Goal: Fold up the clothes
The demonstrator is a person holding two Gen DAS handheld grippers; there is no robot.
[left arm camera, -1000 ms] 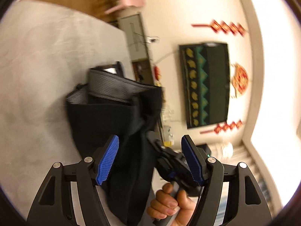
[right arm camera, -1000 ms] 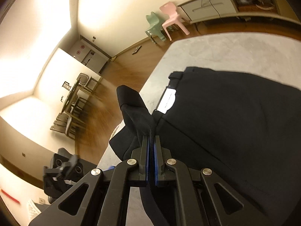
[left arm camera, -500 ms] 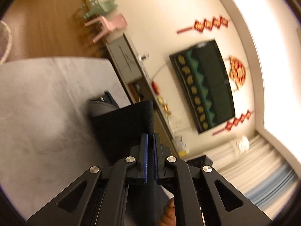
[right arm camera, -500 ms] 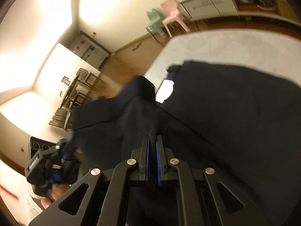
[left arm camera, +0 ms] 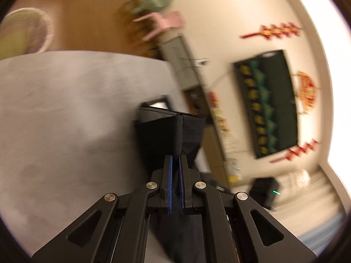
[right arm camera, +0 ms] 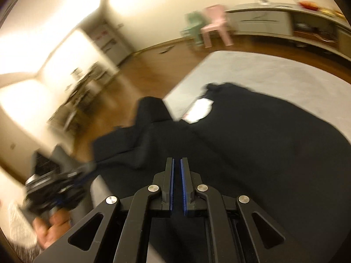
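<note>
A black garment [right arm camera: 252, 135] with a white label [right arm camera: 197, 110] lies spread on the grey table [right arm camera: 274, 70]. My right gripper [right arm camera: 177, 161] is shut on its near edge, with black cloth showing in the thin gap between the blue pads. My left gripper [left arm camera: 175, 160] is shut on a raised fold of the same garment [left arm camera: 175, 131], whose grey mesh lining [left arm camera: 153, 115] faces the camera. In the right wrist view the left gripper [right arm camera: 83, 175] is blurred at the lower left. A hand [right arm camera: 50, 223] holds it, and cloth stretches from it toward my right gripper.
The table [left arm camera: 65, 114] ends at a wooden floor [right arm camera: 142, 70]. Beyond stand a pink chair [right arm camera: 216, 24], a green chair [right arm camera: 195, 26] and a long grey cabinet [right arm camera: 263, 22]. A pale basket [left arm camera: 24, 32] sits on the floor. A dark screen [left arm camera: 269, 100] hangs on the wall.
My left gripper, open a second ago, has shut on the garment's fold. Both grippers have lifted and pulled the edge, so the cloth between them is spread wider.
</note>
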